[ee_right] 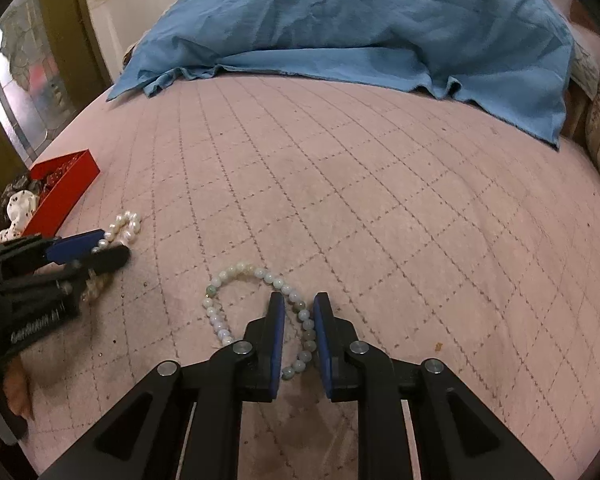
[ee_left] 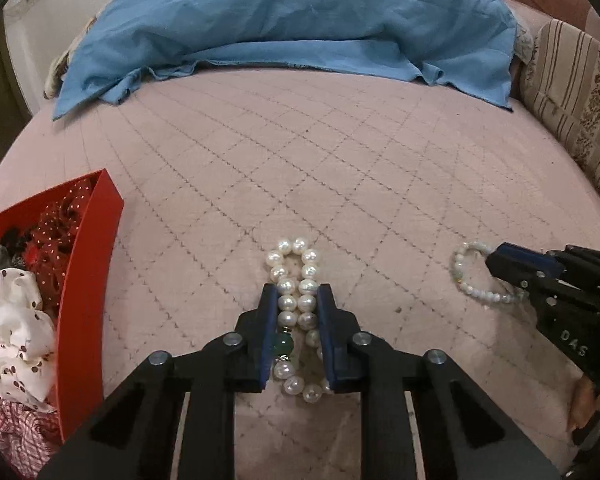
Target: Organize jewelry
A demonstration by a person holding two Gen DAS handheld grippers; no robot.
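Observation:
A white pearl bracelet with one green bead lies on the pink quilted cover. My left gripper is shut on it, both strands squeezed between the blue pads. To the right, a pale green bead bracelet lies on the cover with my right gripper at its near side. In the right wrist view that bracelet runs between the pads of the right gripper, which is shut on its strand. The left gripper and the pearls show at the left.
A red box at the left edge holds scrunchies, one white with dark dots. A crumpled blue cloth covers the far part of the cover. A striped cushion borders the right side. A hand holds the right gripper.

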